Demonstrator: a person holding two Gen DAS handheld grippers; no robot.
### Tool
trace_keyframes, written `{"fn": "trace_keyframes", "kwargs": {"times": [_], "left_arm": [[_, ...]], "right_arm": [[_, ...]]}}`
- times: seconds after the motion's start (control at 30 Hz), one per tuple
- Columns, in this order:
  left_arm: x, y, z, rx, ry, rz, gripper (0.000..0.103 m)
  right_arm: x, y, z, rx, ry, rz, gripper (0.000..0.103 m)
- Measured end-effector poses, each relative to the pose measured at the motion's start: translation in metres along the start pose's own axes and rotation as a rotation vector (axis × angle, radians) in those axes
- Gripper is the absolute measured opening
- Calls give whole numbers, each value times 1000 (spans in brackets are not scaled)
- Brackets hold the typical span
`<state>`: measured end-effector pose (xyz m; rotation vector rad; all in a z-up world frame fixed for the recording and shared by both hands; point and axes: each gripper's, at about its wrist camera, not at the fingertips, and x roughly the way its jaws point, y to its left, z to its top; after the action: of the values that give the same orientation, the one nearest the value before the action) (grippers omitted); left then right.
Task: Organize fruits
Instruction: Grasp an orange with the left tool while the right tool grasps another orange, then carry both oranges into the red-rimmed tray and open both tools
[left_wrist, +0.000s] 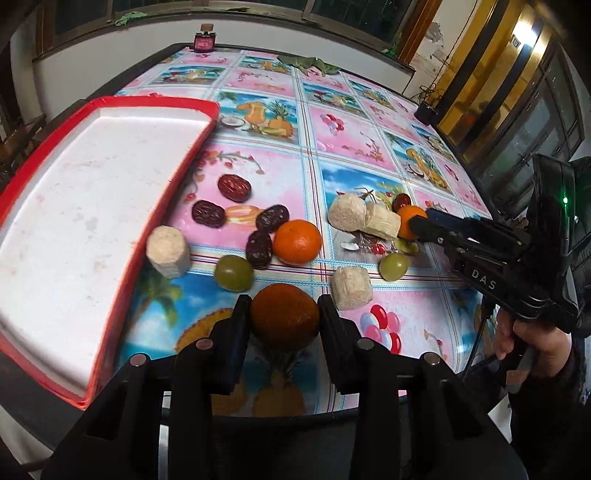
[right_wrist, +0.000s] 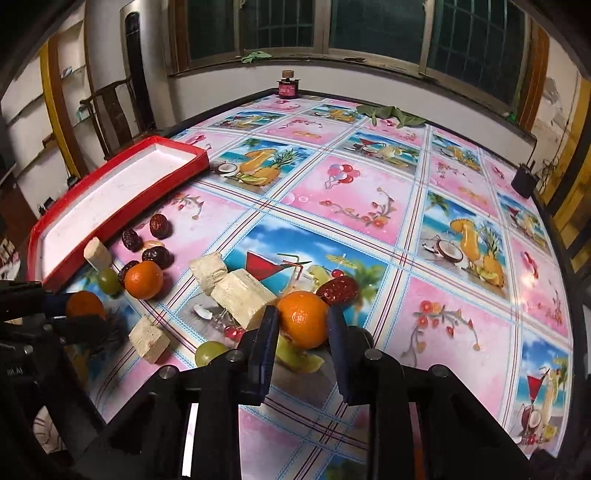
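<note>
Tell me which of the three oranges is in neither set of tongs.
The orange lying on the tablecloth beside the dark red dates. The other two sit between tongs: one in the left tongs, one in the right tongs.

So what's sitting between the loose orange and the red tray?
In the left wrist view, dark red dates lie between the loose orange and the red tray.

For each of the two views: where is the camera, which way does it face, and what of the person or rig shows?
Left wrist: on the left gripper, facing down across the table toward the red tray; jaws shut on an orange; right gripper and hand show.
Right wrist: on the right gripper, facing the far window; jaws shut on another orange; left gripper at left.
Shared: tray, loose orange.
</note>
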<state>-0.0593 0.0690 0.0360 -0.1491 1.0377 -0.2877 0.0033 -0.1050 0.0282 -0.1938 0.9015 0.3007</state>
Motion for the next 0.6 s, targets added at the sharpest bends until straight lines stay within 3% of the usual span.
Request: {"fn": "trace_keyframes", "kwargs": {"times": [0.33, 0.6], "left_arm": [[-21, 13, 10, -21, -39, 12, 34], [-35, 49, 33, -80, -88, 87, 34]], "right_arm": [[-36, 15, 10, 10, -70, 82, 27], [-38, 54, 46, -39, -96, 228, 27]]}}
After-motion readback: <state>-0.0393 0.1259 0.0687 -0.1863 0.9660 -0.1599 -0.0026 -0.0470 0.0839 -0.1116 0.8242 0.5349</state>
